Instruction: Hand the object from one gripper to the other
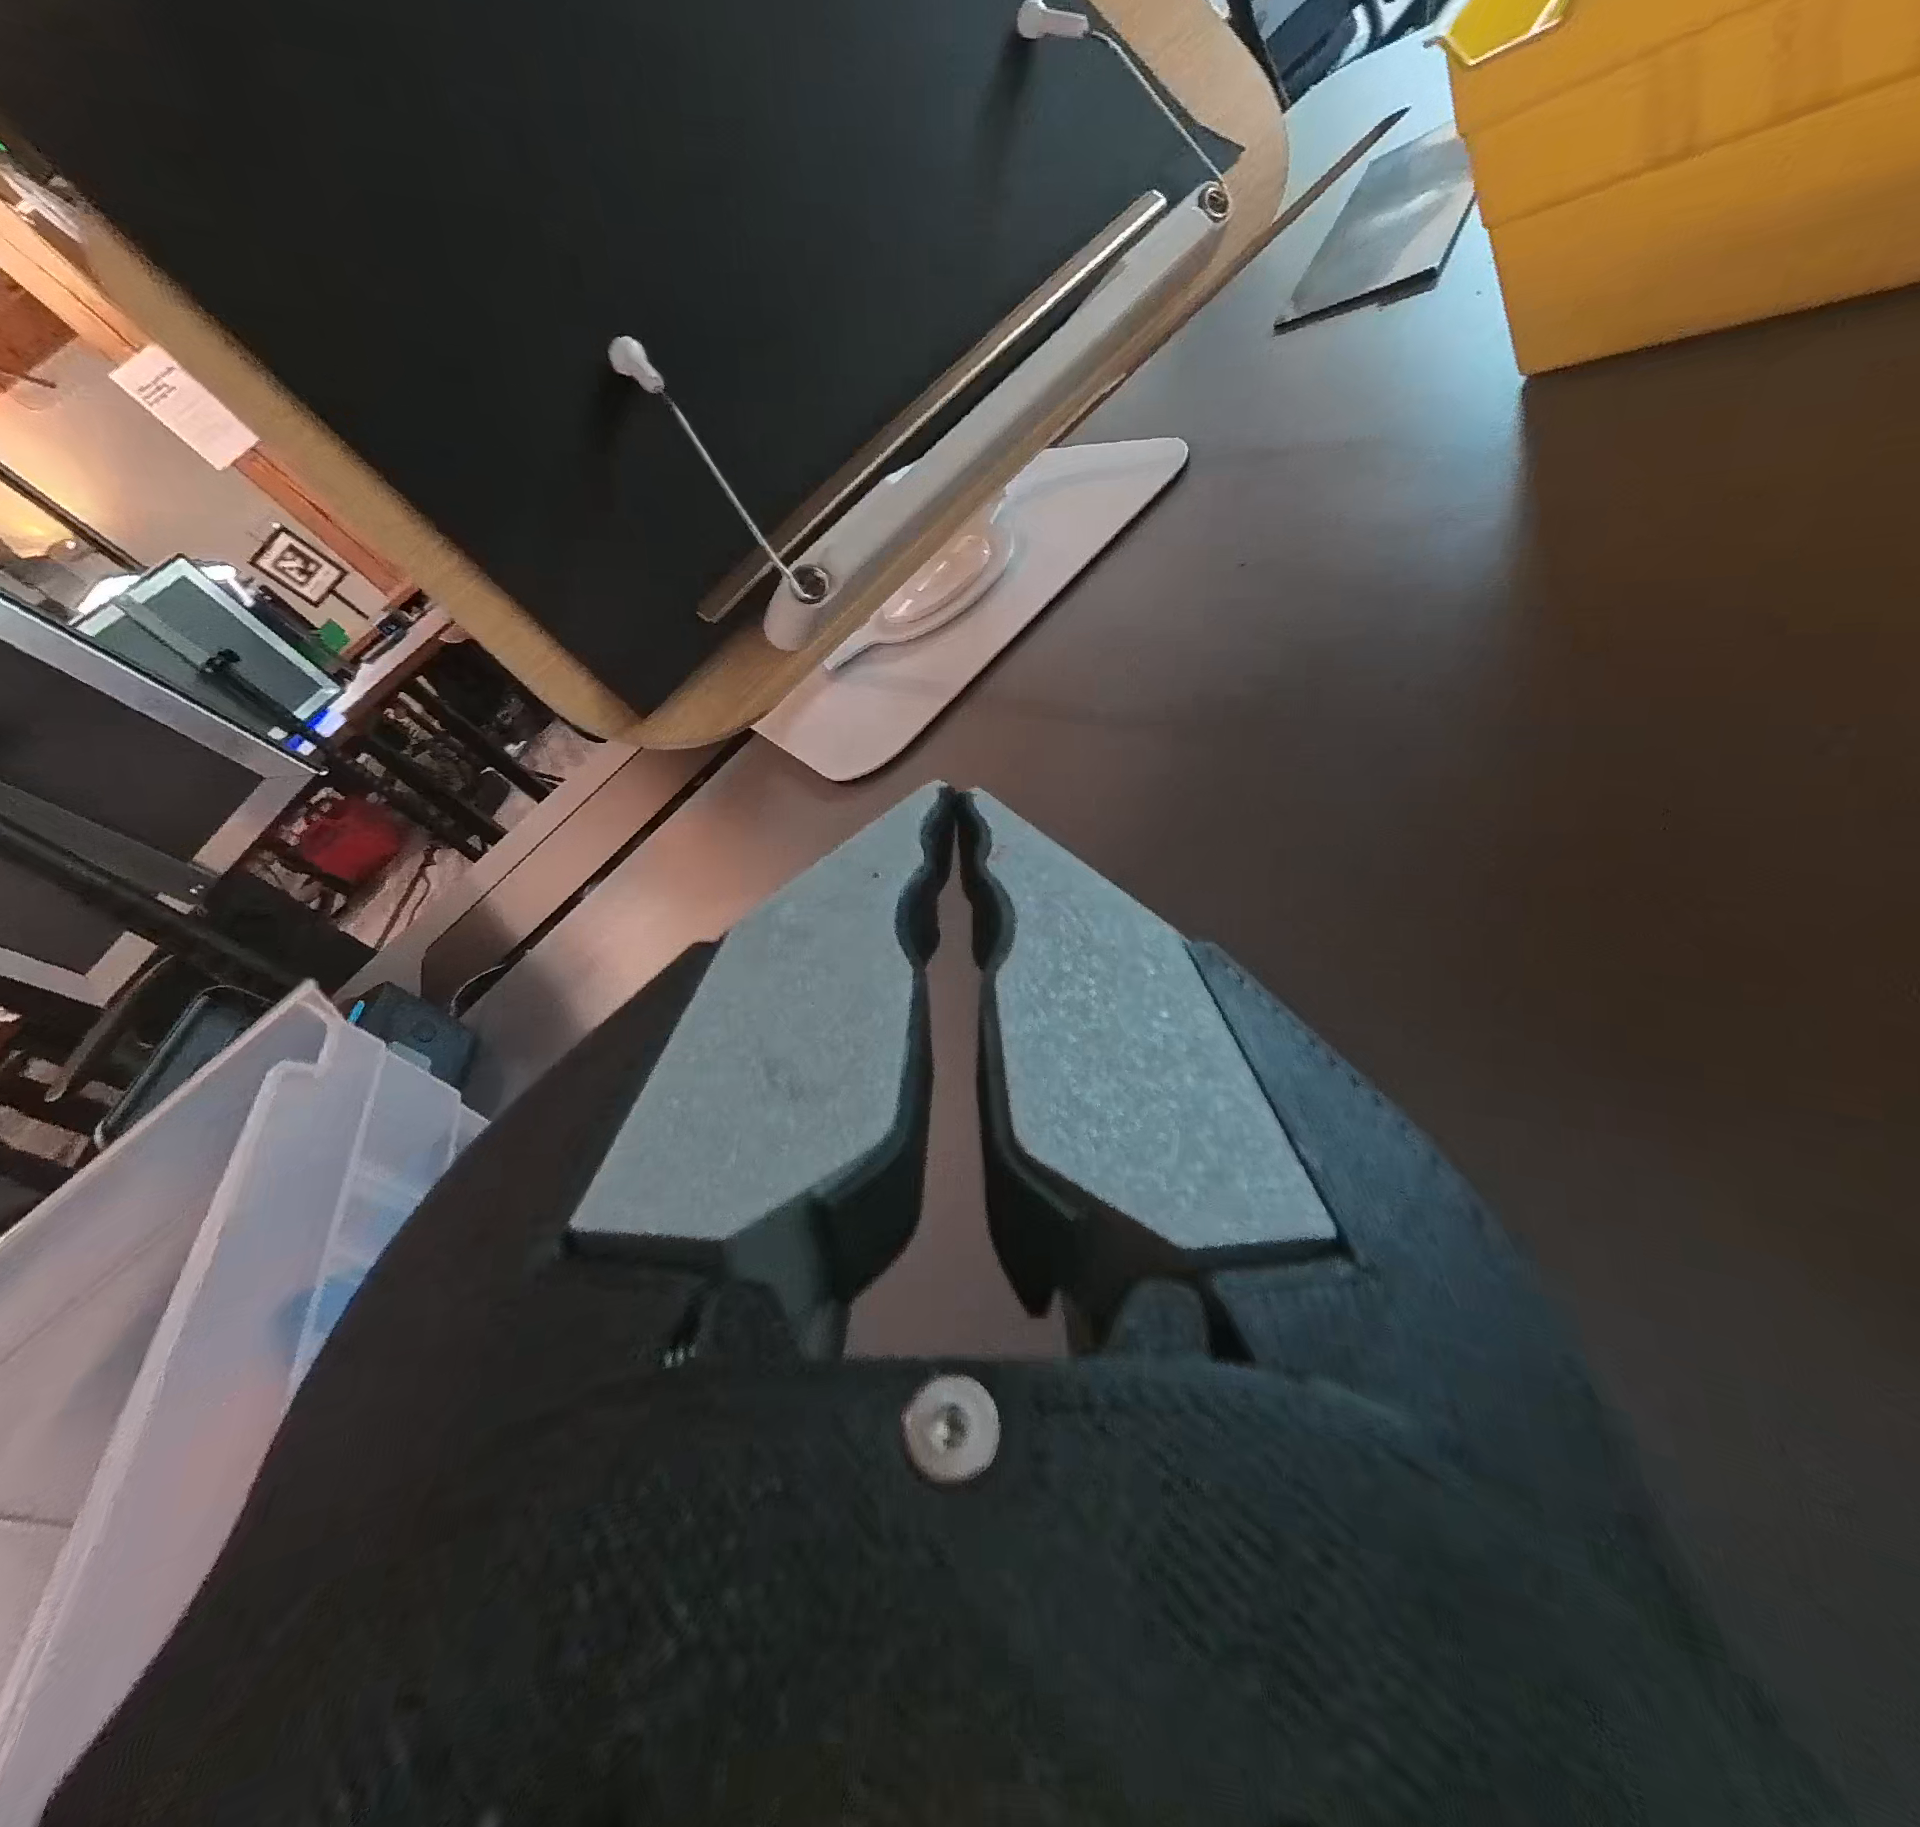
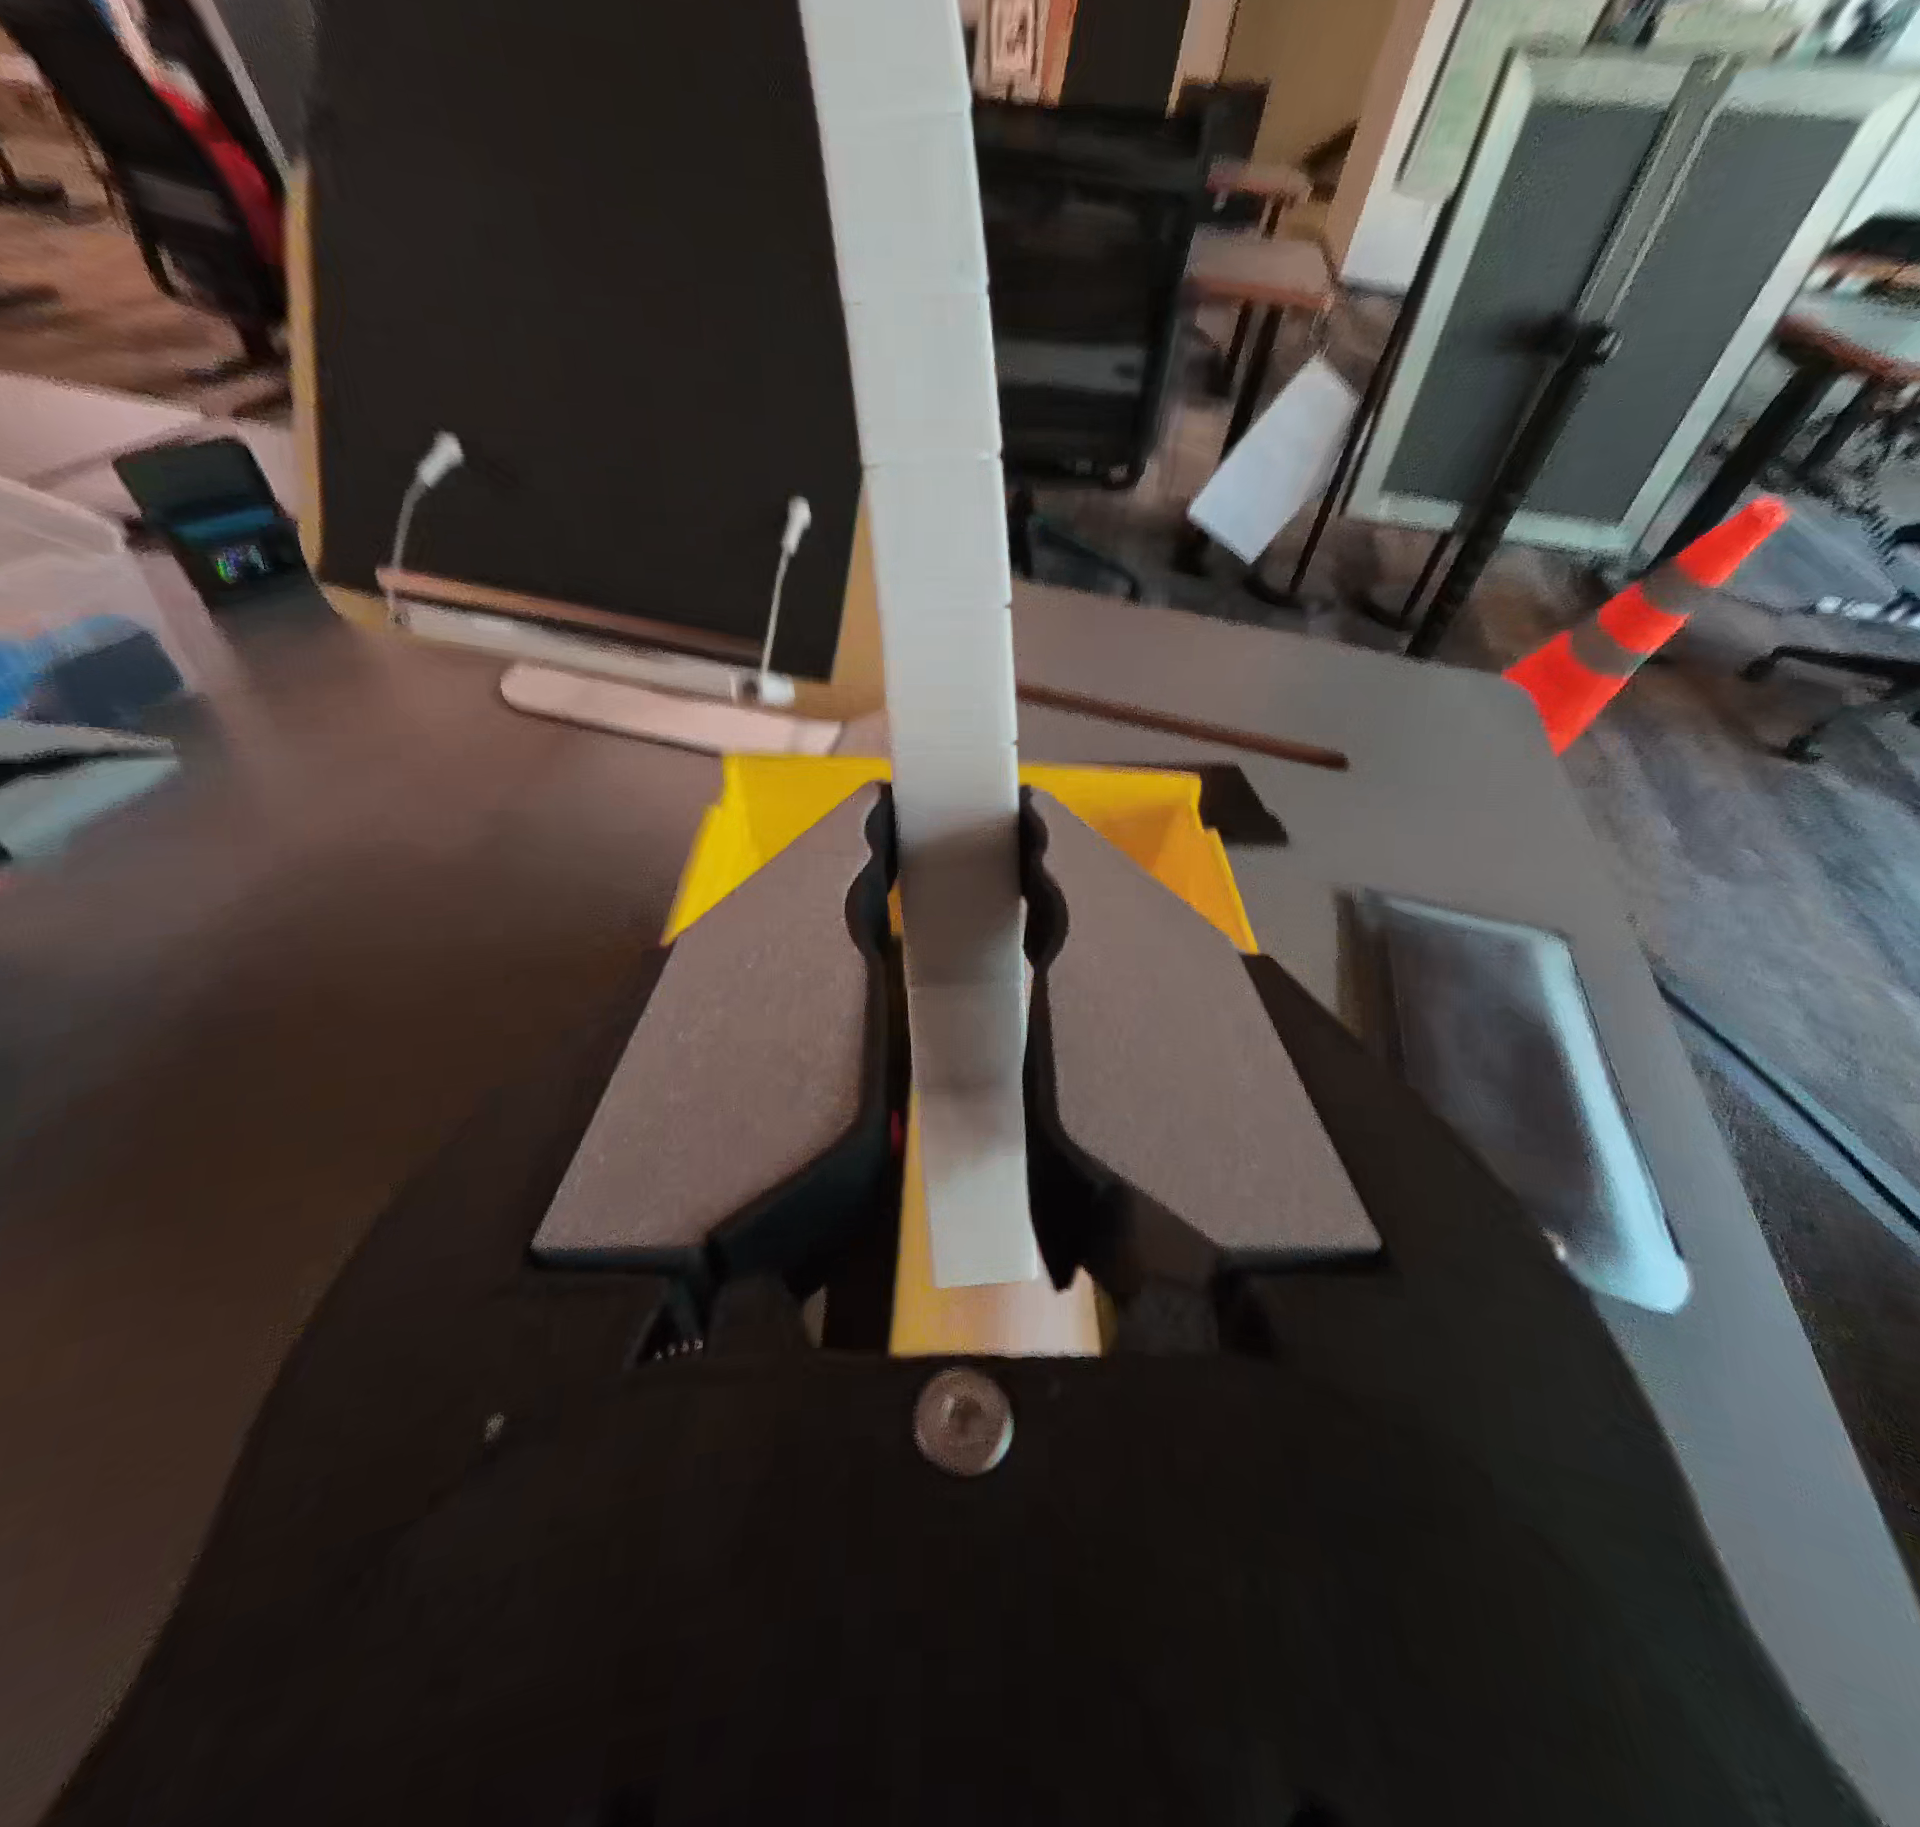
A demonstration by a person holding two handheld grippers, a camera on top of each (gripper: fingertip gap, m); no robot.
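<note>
My right gripper is shut on a long white segmented bar. The bar stands upright between the jaws, rising past the top of the right wrist view and reaching down between the fingers. The gripper hangs above a yellow bin on the dark table. My left gripper is shut and empty, low over the dark table, pointing at the foot of a black board on a stand. Neither gripper shows in the other's view.
A yellow bin stands at the far right of the left wrist view, with a dark flat plate beside it. A clear plastic container sits at left. In the right wrist view a grey tray lies right and an orange cone stands on the floor beyond. About 40 cm separates my left fingertips from my right.
</note>
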